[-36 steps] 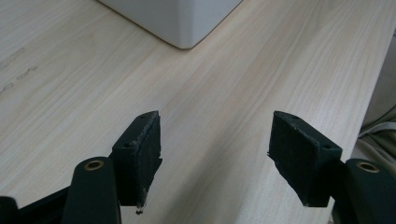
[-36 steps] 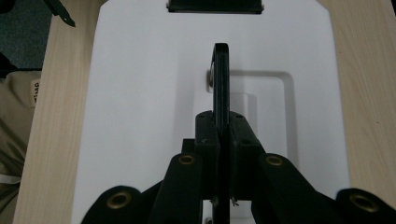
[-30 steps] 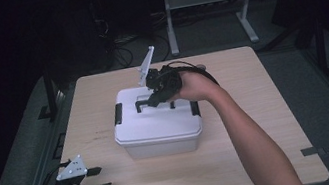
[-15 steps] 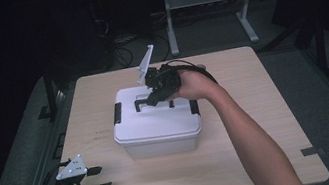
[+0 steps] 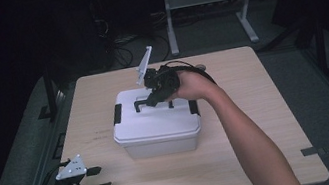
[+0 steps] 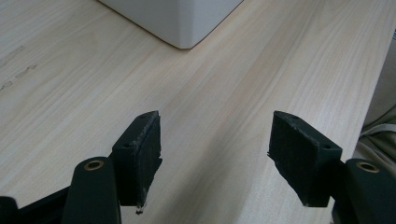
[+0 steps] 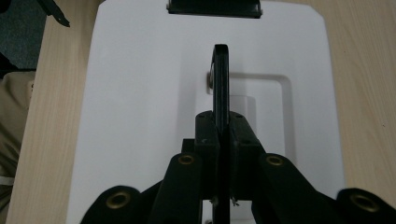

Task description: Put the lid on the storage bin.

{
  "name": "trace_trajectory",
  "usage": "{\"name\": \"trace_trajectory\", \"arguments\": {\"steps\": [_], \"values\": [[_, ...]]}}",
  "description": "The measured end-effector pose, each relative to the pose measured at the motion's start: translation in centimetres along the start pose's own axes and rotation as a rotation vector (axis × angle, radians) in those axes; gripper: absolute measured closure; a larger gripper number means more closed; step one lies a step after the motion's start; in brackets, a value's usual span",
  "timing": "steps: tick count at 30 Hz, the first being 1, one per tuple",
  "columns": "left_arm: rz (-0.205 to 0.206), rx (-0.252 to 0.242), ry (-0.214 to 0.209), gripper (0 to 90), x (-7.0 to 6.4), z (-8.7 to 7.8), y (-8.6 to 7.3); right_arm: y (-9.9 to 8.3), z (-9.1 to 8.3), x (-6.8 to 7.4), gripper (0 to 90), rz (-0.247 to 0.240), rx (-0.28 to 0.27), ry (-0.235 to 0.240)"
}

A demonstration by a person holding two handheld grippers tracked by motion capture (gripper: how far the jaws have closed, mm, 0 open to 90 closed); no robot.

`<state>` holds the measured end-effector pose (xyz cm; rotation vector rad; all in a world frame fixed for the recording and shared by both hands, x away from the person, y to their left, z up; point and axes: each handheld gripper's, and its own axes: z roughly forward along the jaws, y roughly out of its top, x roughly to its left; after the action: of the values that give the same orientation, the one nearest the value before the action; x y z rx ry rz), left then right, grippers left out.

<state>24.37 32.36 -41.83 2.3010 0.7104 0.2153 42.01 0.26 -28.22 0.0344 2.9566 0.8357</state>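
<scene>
While little has shifted, our right gripper [image 5: 153, 97] stays clamped on the box's black handle [image 7: 220, 79], likely about to lift; our left gripper [image 5: 97, 179] rests agape, idle

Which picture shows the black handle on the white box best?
The right gripper view: the thin black carrying handle stands close up, pinched by the right gripper. The high view shows it small. The left gripper view catches a white plastic box corner.

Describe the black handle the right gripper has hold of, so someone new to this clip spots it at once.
Find the wooden table, then the white lidded box at its middle. The handle is the thin black bar standing up from the lid's recess, clamped by the right gripper; the black latches sit at the lid's ends.
</scene>
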Motion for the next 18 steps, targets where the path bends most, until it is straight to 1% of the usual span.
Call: {"name": "trace_trajectory", "arguments": {"steps": [3,7,9,10,18], "values": [[0.0,0.0,0.0,33.9,0.0,-0.03,0.01,-0.17,-0.02,0.09,83.9,-0.003,-0.009,0.001],[0.005,0.001,0.001,33.9,-0.12,-0.04,0.08,-0.08,-0.01,0.23,83.9,-0.004,-0.006,-0.005],[0.004,0.0,0.001,33.9,-0.12,-0.08,0.11,0.02,0.12,0.41,83.6,-0.002,0.003,-0.001],[0.004,0.0,0.001,33.9,-0.11,-0.09,0.11,0.07,0.2,0.42,83.5,-0.009,0.005,-0.001],[0.003,-0.005,0.001,33.9,-0.09,-0.18,0.06,-0.11,0.5,0.39,83.4,0.001,-0.007,0.006]]}}
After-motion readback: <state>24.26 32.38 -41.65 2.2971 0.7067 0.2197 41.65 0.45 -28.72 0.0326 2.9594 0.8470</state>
